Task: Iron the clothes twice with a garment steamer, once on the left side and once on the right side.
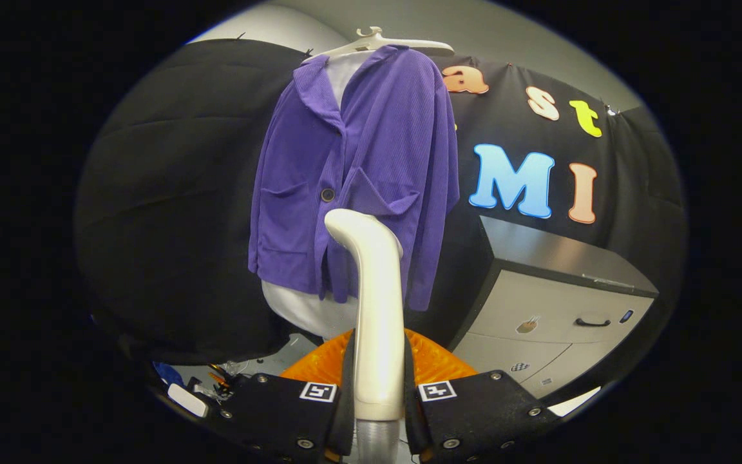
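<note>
A purple jacket (pixel 358 174) hangs on a white hanger (pixel 377 42) over a white garment (pixel 310 309), in front of the black booth cloth. A cream garment steamer (pixel 374 303) stands upright between my fingers, and my gripper (pixel 377 399) is shut on its handle. The steamer's head reaches up to the jacket's lower front, by the right pocket and just below the dark button (pixel 328 194). I cannot tell whether the head touches the fabric.
A grey drawer cabinet (pixel 558 309) with a dark handle stands to the right of the jacket. An orange cushioned object (pixel 435 361) lies low behind the steamer. Small items clutter the floor at the lower left (pixel 210 380).
</note>
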Available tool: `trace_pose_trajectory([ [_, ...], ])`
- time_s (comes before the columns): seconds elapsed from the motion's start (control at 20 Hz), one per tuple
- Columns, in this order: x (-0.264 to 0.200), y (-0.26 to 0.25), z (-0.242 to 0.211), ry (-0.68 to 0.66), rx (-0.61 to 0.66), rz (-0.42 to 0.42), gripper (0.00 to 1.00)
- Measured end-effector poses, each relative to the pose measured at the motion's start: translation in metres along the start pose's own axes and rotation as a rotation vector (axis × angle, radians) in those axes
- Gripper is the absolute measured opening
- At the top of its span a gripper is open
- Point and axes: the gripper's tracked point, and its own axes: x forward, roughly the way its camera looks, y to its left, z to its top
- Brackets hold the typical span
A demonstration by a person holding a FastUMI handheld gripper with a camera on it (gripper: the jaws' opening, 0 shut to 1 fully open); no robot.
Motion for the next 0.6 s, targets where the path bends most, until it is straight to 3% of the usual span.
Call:
trace_pose_trajectory([
  [0.35,0.011,0.006,-0.058,0.103,0.013,-0.016,0.32],
  [0.6,-0.009,0.006,-0.022,-0.015,0.046,-0.017,0.32],
])
